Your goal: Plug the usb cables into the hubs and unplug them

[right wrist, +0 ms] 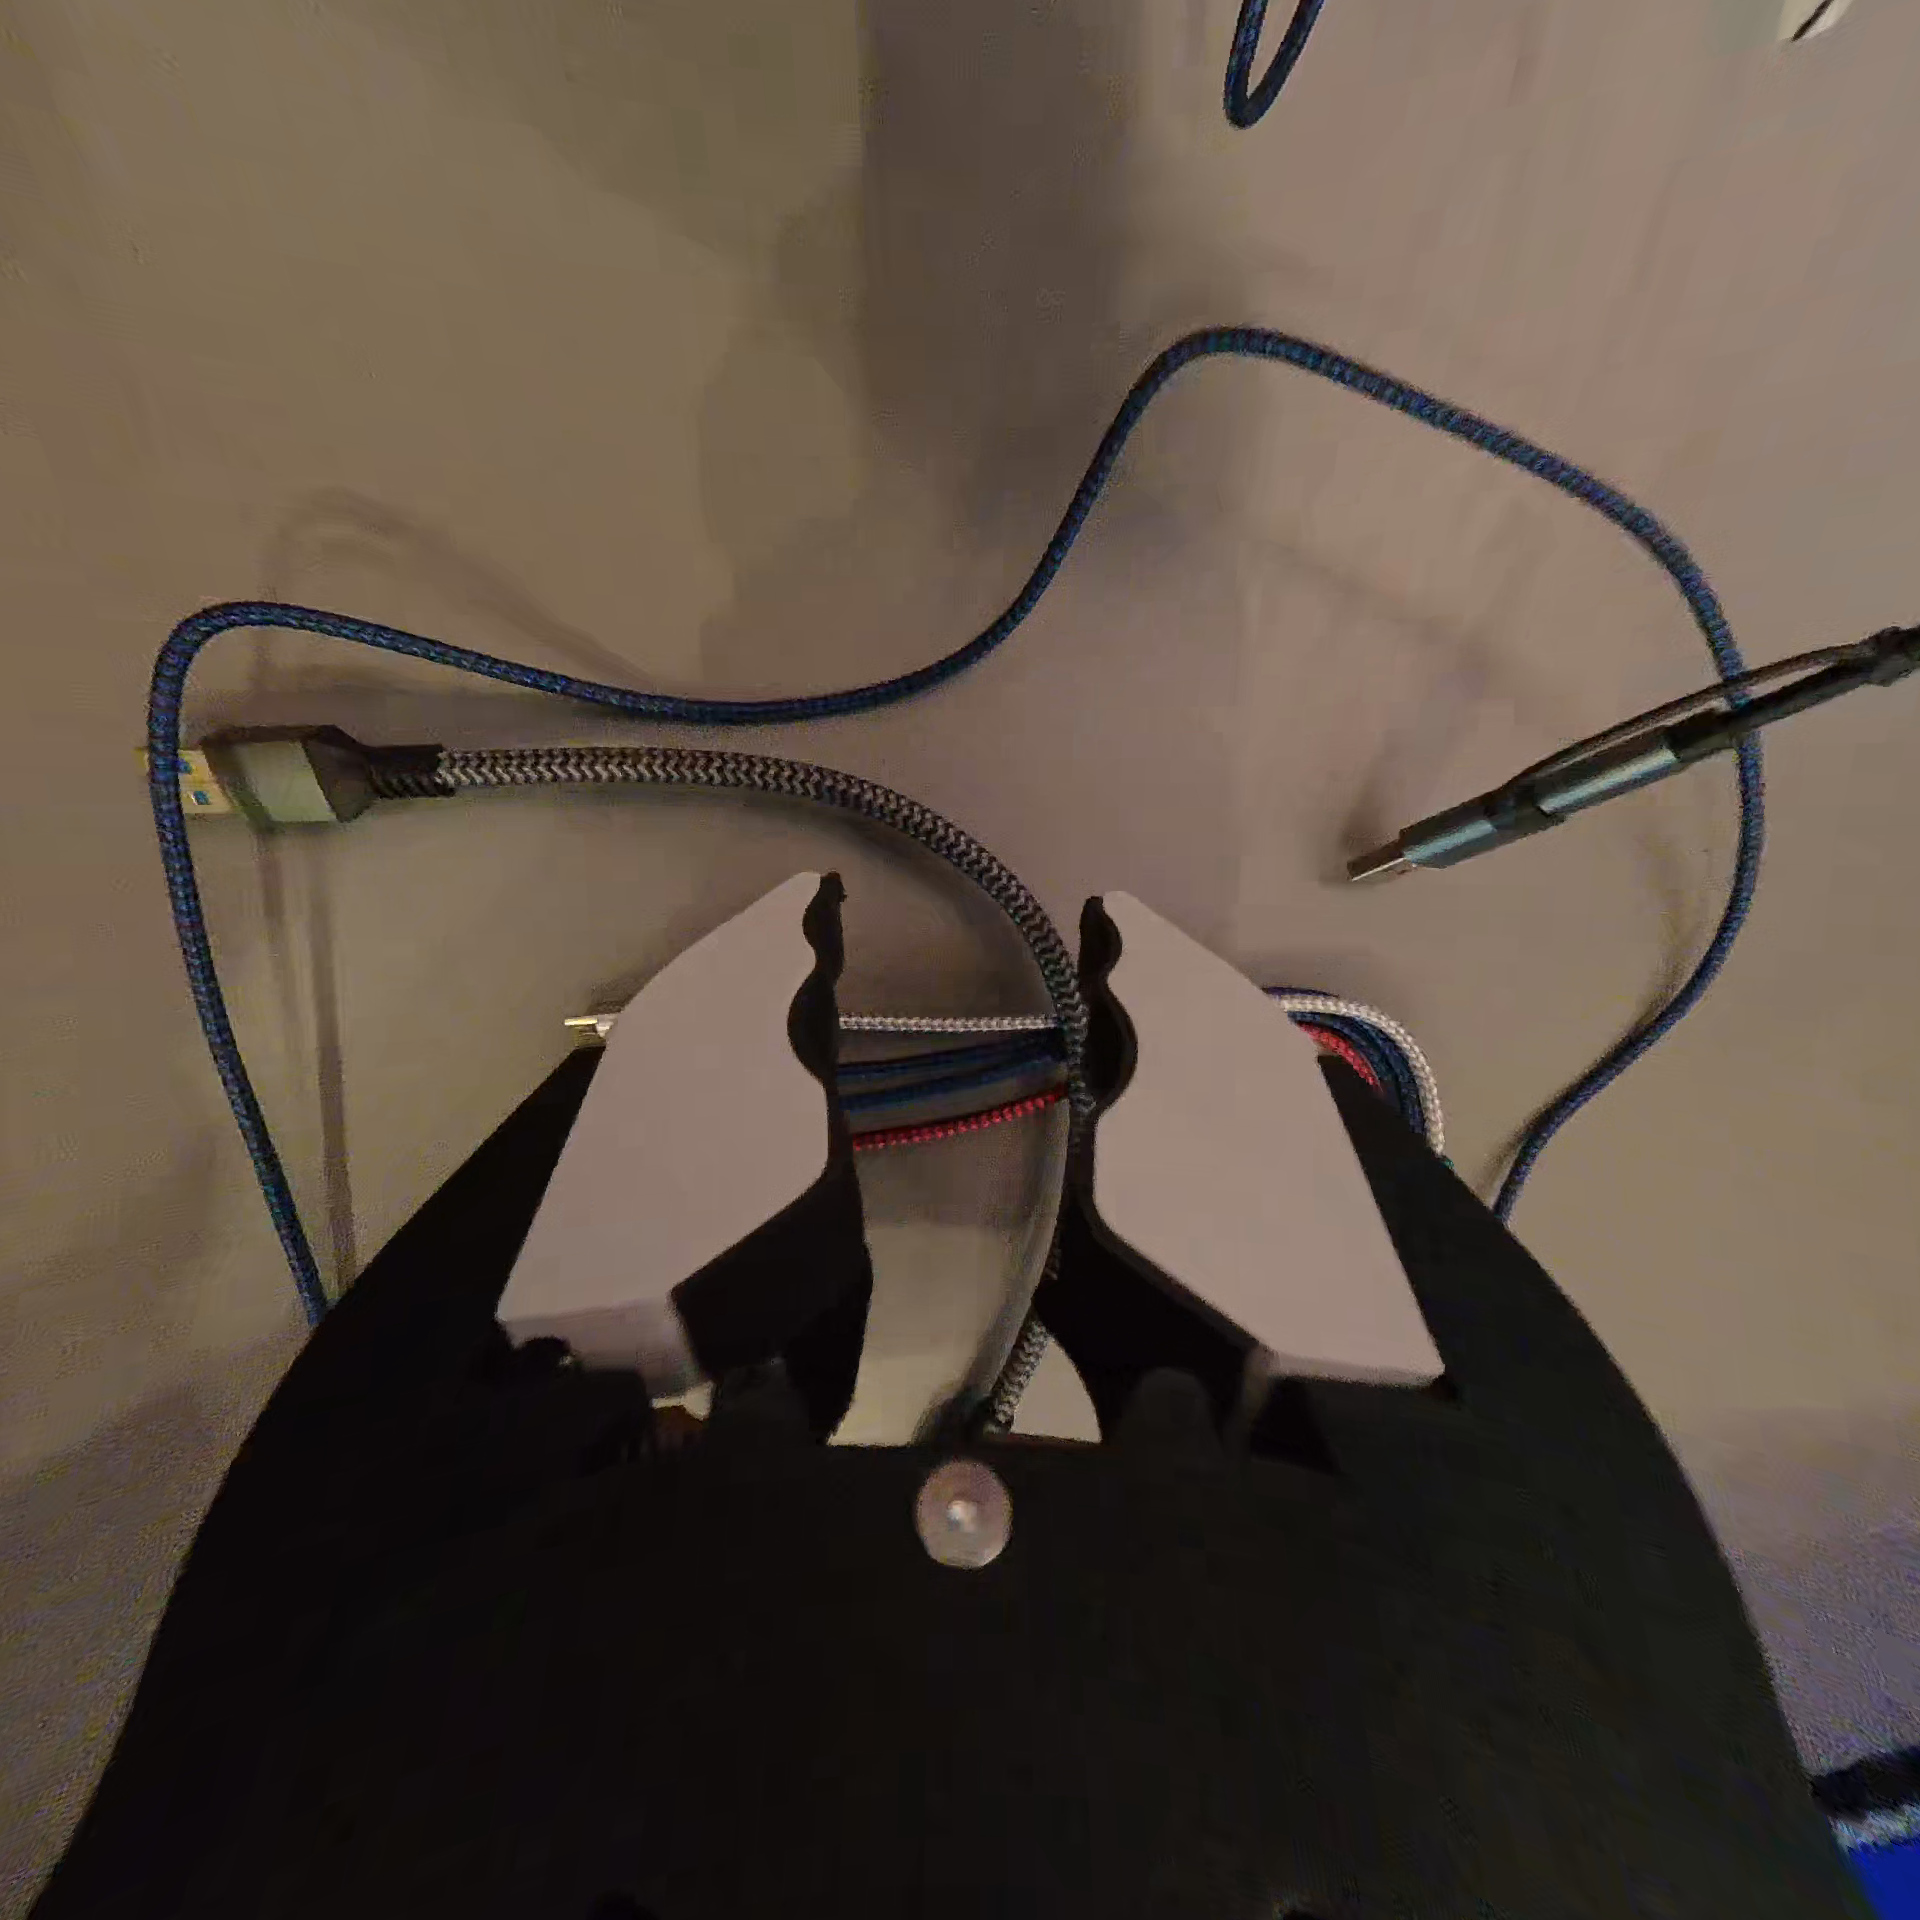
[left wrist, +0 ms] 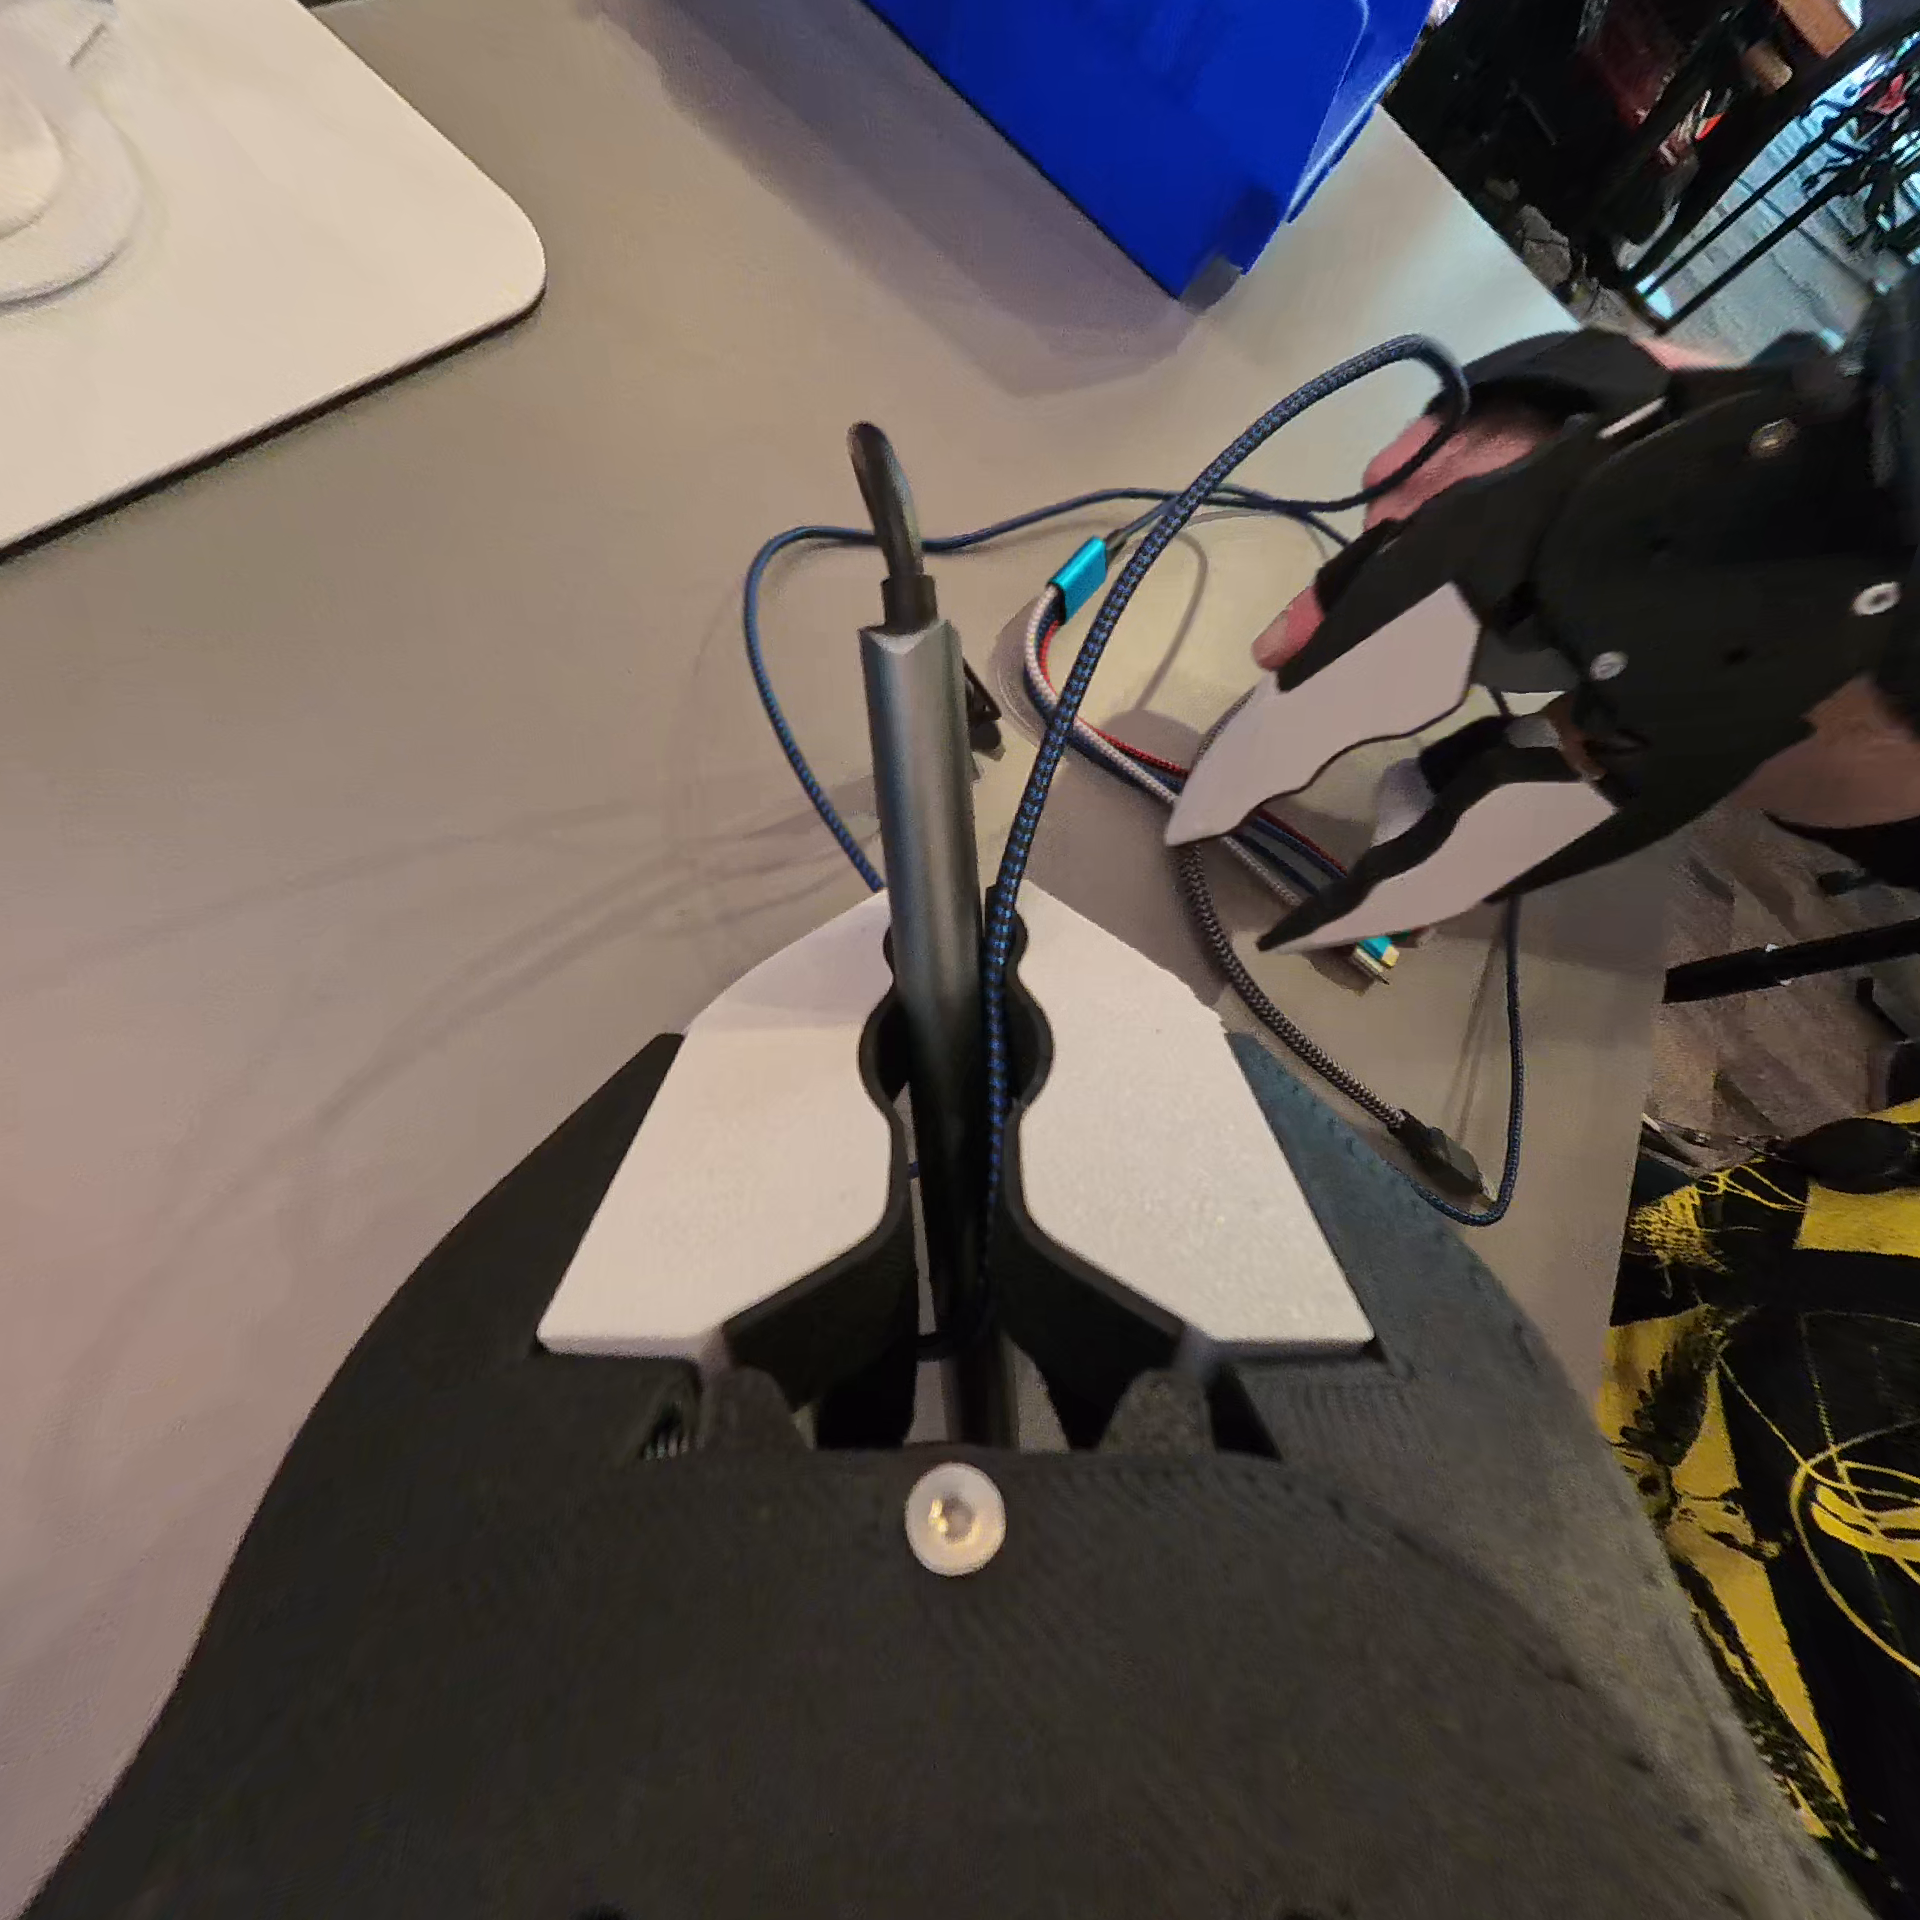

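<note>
Left wrist view – fingers (left wrist: pixel 727 1122) clamp grey hub (left wrist: pixel 920 790); right gripper's (right wrist: pixel 961 904) fingers gape, gripping nothing.

Dim, soft-shadowed, edge-warped, slightly blurred

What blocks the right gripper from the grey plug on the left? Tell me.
Nothing solid. The right gripper is open above the table. The grey plug lies ahead to its left with bare cloth between. Only its own braided cable runs back between the fingers, against the right one.
</note>
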{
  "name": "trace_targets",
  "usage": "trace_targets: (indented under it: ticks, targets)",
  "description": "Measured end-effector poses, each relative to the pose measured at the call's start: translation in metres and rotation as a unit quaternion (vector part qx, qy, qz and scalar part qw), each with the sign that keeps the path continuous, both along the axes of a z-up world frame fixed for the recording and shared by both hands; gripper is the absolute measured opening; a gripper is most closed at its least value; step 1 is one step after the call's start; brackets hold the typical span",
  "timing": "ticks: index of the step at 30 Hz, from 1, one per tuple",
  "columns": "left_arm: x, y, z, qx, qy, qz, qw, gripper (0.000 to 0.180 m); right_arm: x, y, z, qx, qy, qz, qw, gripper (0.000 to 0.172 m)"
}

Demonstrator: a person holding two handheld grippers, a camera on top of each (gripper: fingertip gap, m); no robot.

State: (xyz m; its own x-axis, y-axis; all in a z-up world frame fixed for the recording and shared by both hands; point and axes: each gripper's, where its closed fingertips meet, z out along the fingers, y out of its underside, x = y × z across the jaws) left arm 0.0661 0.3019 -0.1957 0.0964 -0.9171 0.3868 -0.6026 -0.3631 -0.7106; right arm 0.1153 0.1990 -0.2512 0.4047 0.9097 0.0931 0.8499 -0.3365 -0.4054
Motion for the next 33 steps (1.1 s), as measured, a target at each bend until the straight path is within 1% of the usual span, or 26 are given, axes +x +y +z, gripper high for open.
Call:
trace_targets:
  ticks: [2,4,5,7,9,11,13,15,17,19,21,22,23,25,27,30,31,33]
  targets:
    - [-0.001,0.002,-0.001,-0.003,0.001,0.002,1.0,0.012,0.002,0.002,-0.01,-0.033,-0.016,0.006,0.999,0.037]
    - [-0.003,0.004,-0.003,-0.004,0.002,0.003,1.0,0.012,-0.001,0.002,-0.012,-0.063,-0.006,0.017,0.998,0.02]
    - [-0.003,0.005,-0.003,-0.005,0.003,0.004,1.0,0.012,-0.001,0.002,-0.012,-0.064,-0.004,0.026,0.998,0.015]
    - [-0.005,0.007,-0.004,-0.006,0.003,0.007,1.0,0.012,-0.005,0.002,-0.006,-0.059,0.012,0.037,0.998,0.01]
    - [-0.007,0.011,-0.006,-0.005,0.006,0.012,1.0,0.012,-0.012,-0.003,0.011,-0.052,0.051,0.048,0.996,0.004]
    - [-0.009,0.014,-0.007,-0.011,0.003,0.017,1.0,0.012,-0.016,-0.005,0.038,-0.029,0.1,0.049,0.993,0.004]
    - [-0.012,0.019,-0.008,-0.011,0.006,0.023,1.0,0.012,-0.015,-0.008,0.076,-0.005,0.168,0.048,0.985,0.004]
    - [-0.013,0.022,-0.009,-0.012,0.006,0.027,1.0,0.012,0.002,-0.007,0.114,0.031,0.217,0.031,0.975,0.004]
    - [-0.015,0.023,-0.011,-0.009,0.011,0.029,0.999,0.012,0.033,-0.003,0.156,0.073,0.266,-0.003,0.961,0.004]
    - [-0.016,0.024,-0.012,-0.008,0.013,0.03,0.999,0.012,0.077,0.004,0.192,0.117,0.299,-0.052,0.946,0.004]
    - [-0.016,0.024,-0.011,-0.007,0.013,0.03,0.999,0.012,0.129,0.011,0.222,0.166,0.317,-0.109,0.927,0.004]
    - [-0.017,0.024,-0.012,-0.006,0.014,0.031,0.999,0.012,0.156,0.015,0.234,0.193,0.321,-0.141,0.917,0.003]
    - [-0.017,0.024,-0.012,-0.005,0.016,0.031,0.999,0.012,0.186,0.02,0.24,0.219,0.307,-0.175,0.91,0.004]
    - [-0.018,0.025,-0.011,-0.004,0.016,0.033,0.999,0.012,0.247,0.028,0.24,0.264,0.246,-0.246,0.9,0.003]
    - [-0.018,0.026,-0.011,-0.003,0.016,0.036,0.999,0.012,0.303,0.033,0.238,0.312,0.199,-0.308,0.876,0.003]
    - [-0.019,0.026,-0.012,-0.002,0.018,0.037,0.999,0.012,0.365,0.038,0.22,0.344,0.171,-0.374,0.844,0.005]
    - [-0.019,0.026,-0.013,-0.002,0.019,0.037,0.999,0.012,0.379,0.039,0.208,0.343,0.161,-0.386,0.841,0.005]
    - [-0.018,0.025,-0.013,0.0,0.019,0.035,0.999,0.012,0.396,0.039,0.181,0.331,0.134,-0.387,0.85,0.006]
